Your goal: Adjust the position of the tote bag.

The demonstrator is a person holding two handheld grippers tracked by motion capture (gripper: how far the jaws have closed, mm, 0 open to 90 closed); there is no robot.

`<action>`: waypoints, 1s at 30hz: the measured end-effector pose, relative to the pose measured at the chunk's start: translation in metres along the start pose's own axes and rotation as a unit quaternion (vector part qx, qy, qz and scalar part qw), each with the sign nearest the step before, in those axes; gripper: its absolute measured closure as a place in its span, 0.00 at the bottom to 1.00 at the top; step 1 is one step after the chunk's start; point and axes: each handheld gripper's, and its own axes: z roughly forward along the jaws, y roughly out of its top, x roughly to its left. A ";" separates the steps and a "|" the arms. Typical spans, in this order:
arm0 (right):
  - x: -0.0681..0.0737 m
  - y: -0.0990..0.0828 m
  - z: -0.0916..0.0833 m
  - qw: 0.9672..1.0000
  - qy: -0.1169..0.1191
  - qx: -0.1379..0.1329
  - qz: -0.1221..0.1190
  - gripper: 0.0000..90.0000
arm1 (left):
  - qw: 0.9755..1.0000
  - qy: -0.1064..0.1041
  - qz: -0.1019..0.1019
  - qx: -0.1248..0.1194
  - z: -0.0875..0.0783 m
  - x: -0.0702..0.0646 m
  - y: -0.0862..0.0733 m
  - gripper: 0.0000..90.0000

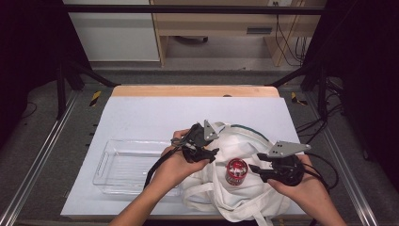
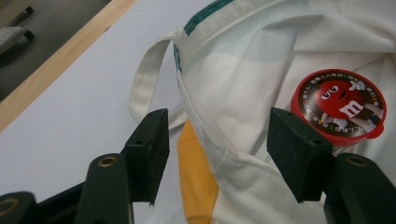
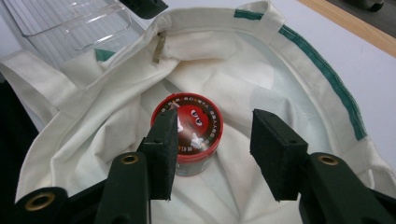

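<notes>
You have a cream-white cloth bag (image 1: pixel 244 188) with a dark green band along its rim and an orange-yellow patch showing in the left gripper view. On it stands a red tin (image 1: pixel 236 171) whose lid bears a red cartoon candy figure ringed in brown. The tray (image 1: pixel 117 165) is clear, the bench (image 1: pixel 155 117) pale grey-white with a light wooden far edge, and your fingers (image 2: pixel 152 149) black.

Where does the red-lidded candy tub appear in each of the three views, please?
High view: the candy tub stands low and right of centre, on the white tote bag.
Left gripper view: at the right edge, above the right finger.
Right gripper view: at centre, partly behind the left finger.
Shared landmark: the bag's green trim.
</notes>
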 end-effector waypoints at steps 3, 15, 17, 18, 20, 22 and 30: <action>-0.001 0.005 0.003 1.000 -0.006 0.005 -0.004 0.53 | 1.000 0.000 -0.001 -0.001 -0.003 -0.001 -0.002 0.39; -0.003 0.023 0.025 0.999 -0.021 0.032 -0.023 0.35 | 1.000 0.004 -0.019 -0.003 -0.015 0.007 -0.018 0.21; -0.002 0.026 0.031 0.999 -0.019 0.037 -0.025 0.33 | 1.000 0.006 -0.022 -0.005 -0.017 0.010 -0.021 0.20; -0.001 0.027 0.033 0.999 -0.018 0.040 -0.026 0.32 | 1.000 0.007 -0.024 -0.006 -0.019 0.011 -0.023 0.19; -0.001 0.029 0.038 0.998 -0.017 0.046 -0.027 0.30 | 0.999 0.009 -0.029 -0.009 -0.023 0.014 -0.026 0.18; -0.001 0.030 0.043 0.998 -0.015 0.053 -0.030 0.28 | 0.999 0.011 -0.036 -0.010 -0.026 0.018 -0.030 0.17; -0.003 0.031 0.059 0.995 -0.003 0.090 -0.034 0.23 | 0.998 0.019 -0.060 -0.014 -0.036 0.036 -0.049 0.14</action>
